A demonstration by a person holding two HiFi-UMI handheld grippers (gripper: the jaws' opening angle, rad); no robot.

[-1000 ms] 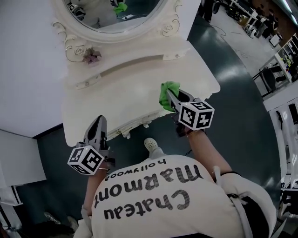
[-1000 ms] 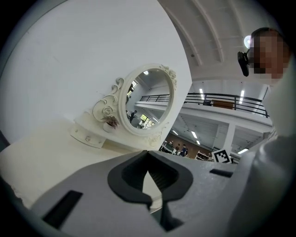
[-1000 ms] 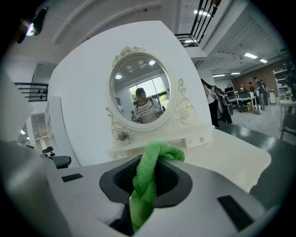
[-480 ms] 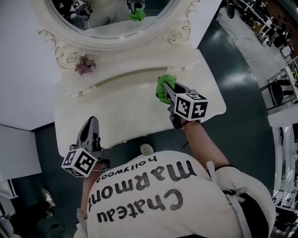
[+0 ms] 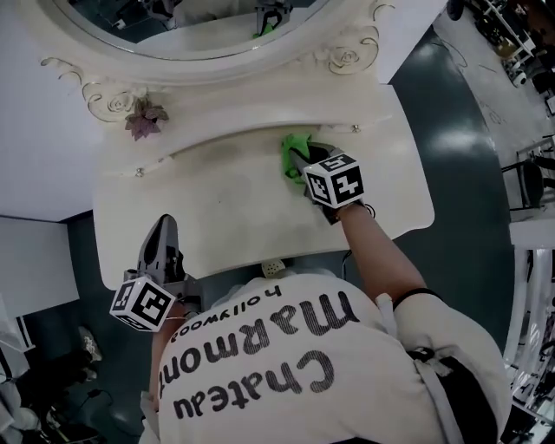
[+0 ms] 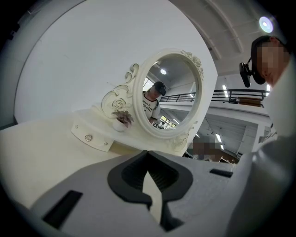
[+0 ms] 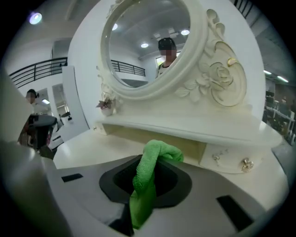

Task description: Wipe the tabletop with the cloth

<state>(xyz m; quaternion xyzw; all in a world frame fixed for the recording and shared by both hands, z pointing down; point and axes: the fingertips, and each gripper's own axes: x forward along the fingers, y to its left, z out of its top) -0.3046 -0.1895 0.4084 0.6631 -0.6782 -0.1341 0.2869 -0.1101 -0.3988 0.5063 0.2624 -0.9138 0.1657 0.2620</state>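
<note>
Two grippers are over the cream desk (image 5: 217, 204). The right gripper (image 5: 298, 163) is clamped on the green cloth (image 5: 291, 149), which sits bunched on the desk just below the mirror (image 5: 186, 26), toward the mirror's right side. The left gripper (image 5: 163, 227) hangs well below the mirror's left side, at the desk's front edge, jaws drawn together on nothing.

Head view: can't see part of cloth (image 5: 290, 149) behind right gripper (image 5: 299, 163); can't see mirror (image 5: 191, 22) top, clipped at frame edge; can't see bench (image 5: 217, 204) front edge under torso (image 5: 286, 364).
</note>
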